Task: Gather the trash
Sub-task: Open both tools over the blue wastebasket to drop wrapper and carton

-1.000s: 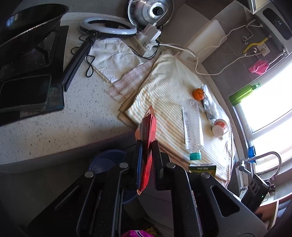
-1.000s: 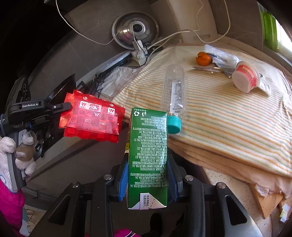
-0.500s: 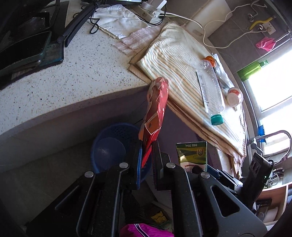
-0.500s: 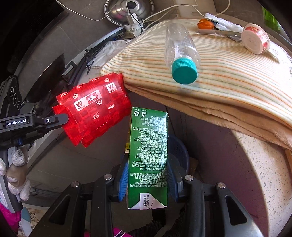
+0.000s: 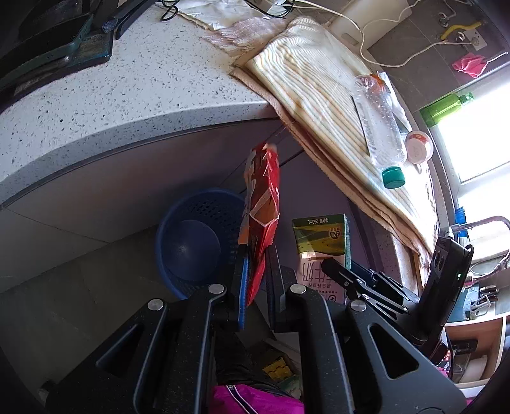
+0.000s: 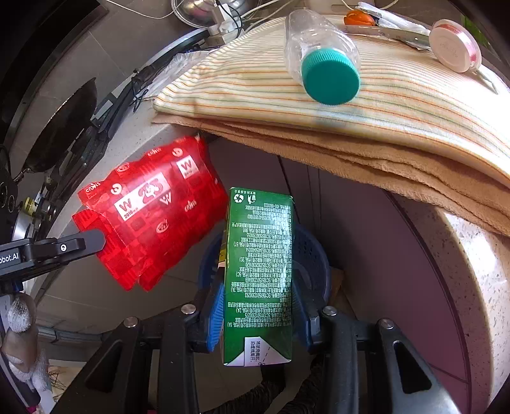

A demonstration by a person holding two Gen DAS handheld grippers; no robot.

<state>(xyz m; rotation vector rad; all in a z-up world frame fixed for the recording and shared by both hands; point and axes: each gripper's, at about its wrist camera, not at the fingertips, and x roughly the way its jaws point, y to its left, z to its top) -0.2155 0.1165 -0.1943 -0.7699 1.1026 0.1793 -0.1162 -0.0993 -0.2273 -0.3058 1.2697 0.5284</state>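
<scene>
My left gripper (image 5: 255,264) is shut on a flattened red carton (image 5: 263,203), held below the counter edge just above a blue mesh basket (image 5: 194,242) on the floor. The red carton also shows in the right wrist view (image 6: 149,213). My right gripper (image 6: 258,302) is shut on a green milk carton (image 6: 258,270), held over the same basket (image 6: 312,254); the carton also shows in the left wrist view (image 5: 322,242). A clear plastic bottle with a teal cap (image 6: 322,57), a small white tub (image 6: 454,49) and an orange item (image 6: 357,17) lie on the striped cloth (image 6: 398,105).
The speckled counter (image 5: 127,95) overhangs above the basket. A dark tray (image 5: 54,54) and cables sit at its far end. A green bottle (image 5: 443,105) stands by the window and a tap (image 5: 487,223) at the right.
Both grippers have dropped from above the counter to below its edge, carrying the red carton and the green carton toward the blue basket.
</scene>
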